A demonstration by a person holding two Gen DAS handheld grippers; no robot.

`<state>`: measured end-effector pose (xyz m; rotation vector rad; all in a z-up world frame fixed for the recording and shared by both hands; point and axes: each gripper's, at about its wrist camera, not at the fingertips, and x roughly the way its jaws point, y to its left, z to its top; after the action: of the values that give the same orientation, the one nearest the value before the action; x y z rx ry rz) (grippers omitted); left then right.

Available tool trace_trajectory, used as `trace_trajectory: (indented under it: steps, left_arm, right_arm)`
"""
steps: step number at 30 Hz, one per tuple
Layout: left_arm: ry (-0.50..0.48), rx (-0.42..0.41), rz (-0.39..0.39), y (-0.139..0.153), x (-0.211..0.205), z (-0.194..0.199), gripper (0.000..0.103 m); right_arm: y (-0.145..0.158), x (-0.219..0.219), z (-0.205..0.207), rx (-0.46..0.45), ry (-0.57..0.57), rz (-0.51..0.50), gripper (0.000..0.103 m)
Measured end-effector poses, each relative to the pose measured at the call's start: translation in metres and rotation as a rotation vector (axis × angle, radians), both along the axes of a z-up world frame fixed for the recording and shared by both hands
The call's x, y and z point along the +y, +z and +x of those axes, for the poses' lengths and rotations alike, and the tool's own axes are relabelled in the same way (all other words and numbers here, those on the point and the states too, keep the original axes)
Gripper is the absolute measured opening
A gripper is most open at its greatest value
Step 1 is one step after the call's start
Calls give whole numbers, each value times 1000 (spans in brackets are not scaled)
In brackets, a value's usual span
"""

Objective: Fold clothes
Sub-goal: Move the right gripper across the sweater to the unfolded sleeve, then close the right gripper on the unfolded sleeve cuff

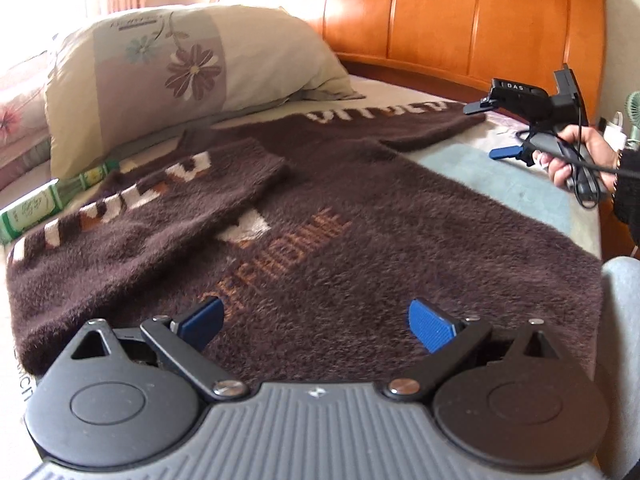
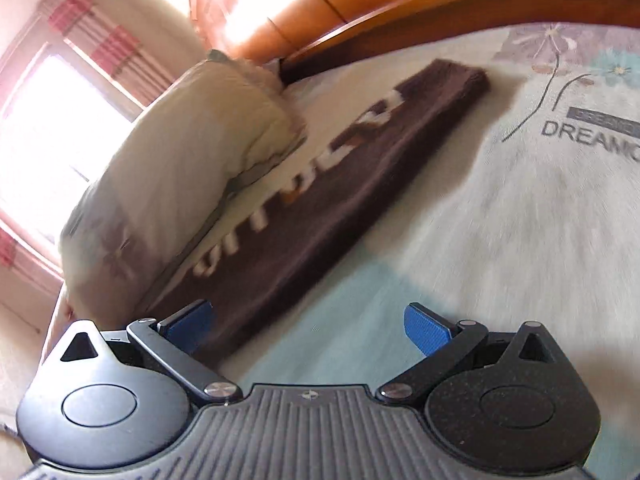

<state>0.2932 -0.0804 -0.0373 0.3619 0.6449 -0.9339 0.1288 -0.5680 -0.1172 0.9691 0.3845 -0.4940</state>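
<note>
My left gripper (image 1: 316, 322) hovers low over the near hem of the brown sweater (image 1: 340, 240), its blue fingers (image 1: 434, 326) spread wide with nothing between them. My right gripper (image 2: 310, 330) is just as open and empty, held by my right hand (image 1: 568, 156) out past the sweater's right edge, above the bed sheet (image 2: 500, 220).

The sweater lies flat on the bed, body toward me, collar toward the far headboard (image 1: 460, 16). Its left sleeve (image 1: 152, 208) is already laid across the chest; the right sleeve (image 2: 320, 184) stretches out straight along the far side, close beside the pillow (image 1: 160, 72).

The knit is thick and fuzzy, so if I close on the right sleeve I may pinch only the top fluff and lose it mid-fold, or bite too deep and drag the sheet up with it. The right view is blurred, which makes me unsure how well I am lined up with the cuff. Pulling that sleeve across carelessly could also tug the body and undo the folded left sleeve. At the left, a green box (image 1: 44, 208) sits touching the sweater's edge and could snag or get swept along.
</note>
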Motion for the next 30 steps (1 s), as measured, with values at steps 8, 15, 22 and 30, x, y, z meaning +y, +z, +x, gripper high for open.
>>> trace_trajectory:
  steps: [8,15,22,30]
  left_arm:
    - [18,23,38,-16,-4,9,99]
    - [28,4,68,-26,-6,10,99]
    - [-54,-7,1,-23,-4,3,99]
    - [-6,-4,60,-32,-7,9,99]
  right_arm:
    - [-15,-62,9,-152,-99,80,103]
    - [-11,-96,36,-84,-101,-7,103]
    - [-14,-114,46,-119,-132,-25,103]
    - [-11,-126,54,-102,-99,43,102]
